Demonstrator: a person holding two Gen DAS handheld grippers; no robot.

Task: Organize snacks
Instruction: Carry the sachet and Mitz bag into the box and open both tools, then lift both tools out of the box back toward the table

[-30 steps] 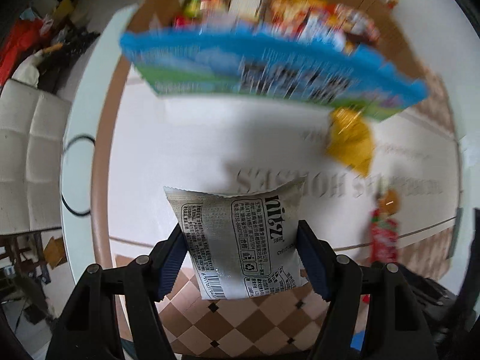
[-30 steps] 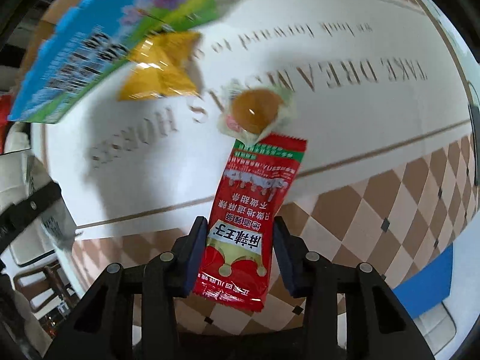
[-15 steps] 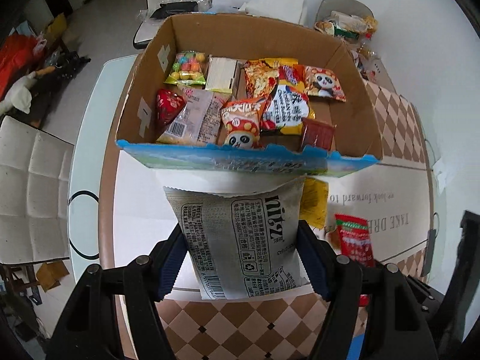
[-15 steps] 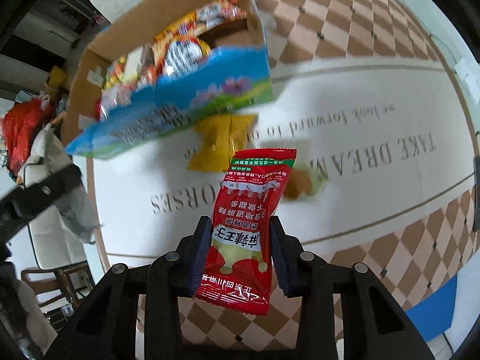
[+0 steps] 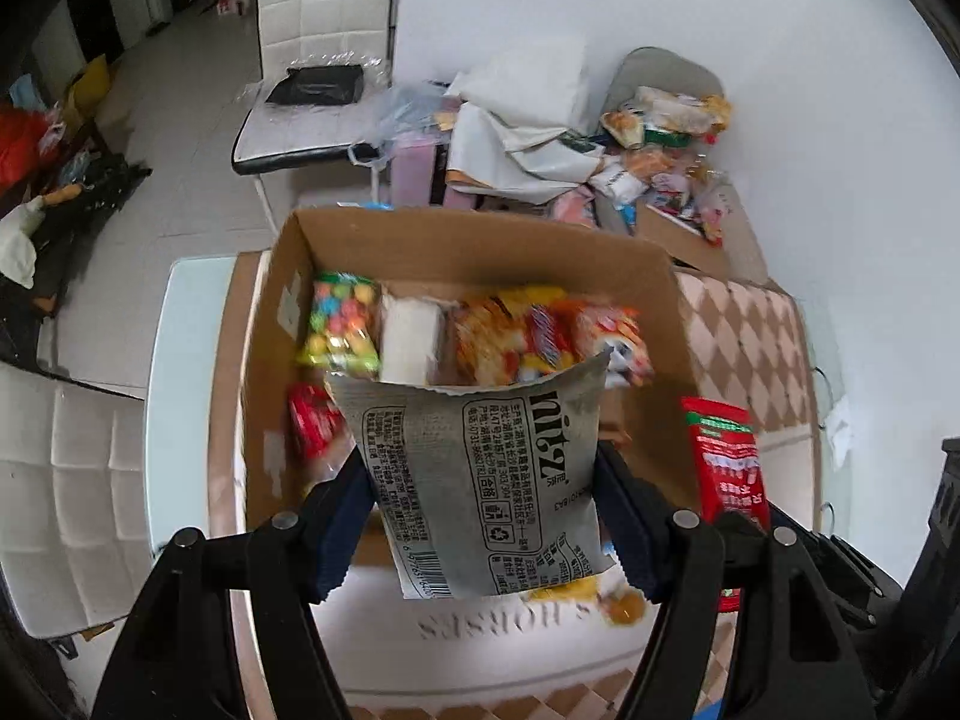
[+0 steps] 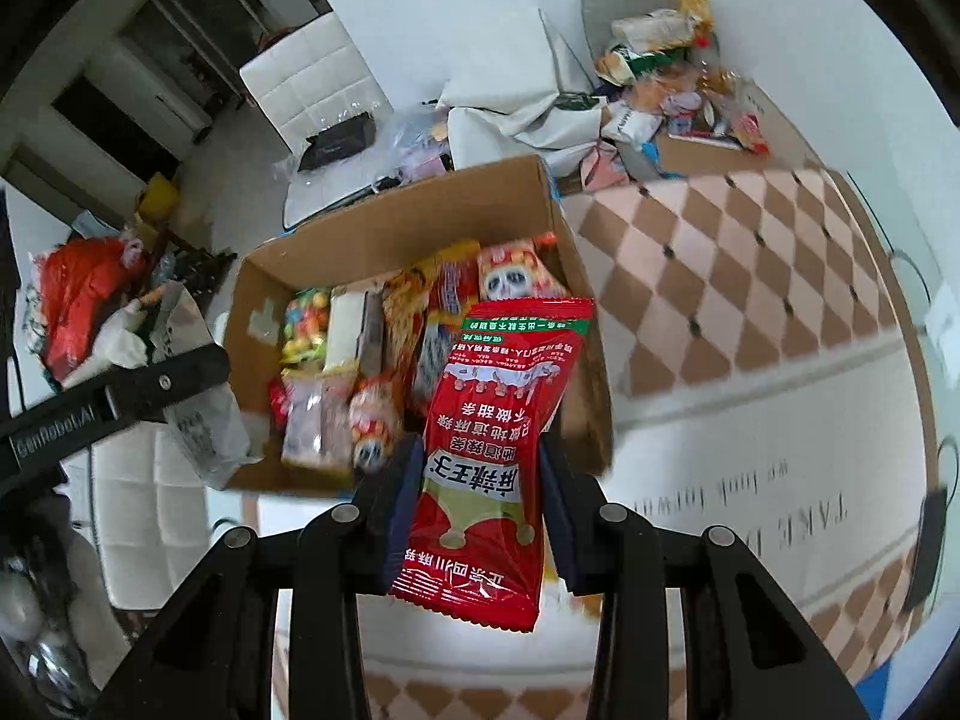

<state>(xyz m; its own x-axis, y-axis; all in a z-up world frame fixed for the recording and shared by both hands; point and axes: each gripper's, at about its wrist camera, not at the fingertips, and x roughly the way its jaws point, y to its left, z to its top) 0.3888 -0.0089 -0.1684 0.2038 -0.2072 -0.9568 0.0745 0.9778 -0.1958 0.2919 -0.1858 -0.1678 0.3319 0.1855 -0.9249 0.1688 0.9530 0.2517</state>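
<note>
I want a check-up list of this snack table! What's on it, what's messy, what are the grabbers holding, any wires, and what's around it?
Surface: table with a checkered cloth and a white lettered panel.
Job's things: open cardboard box holding many snack packs; grey snack packet; red snack packet.
Clutter: one yellow pack and a round orange sweet lying on the table below the grey packet.
Grippers: left hand-held gripper shut on the grey snack packet; right hand-held gripper shut on the red snack packet; both held up in front of the box.
Cables: nothing seen.
Surroundings: white chair with a black item on its seat; heap of bags and snacks behind the box.
</note>
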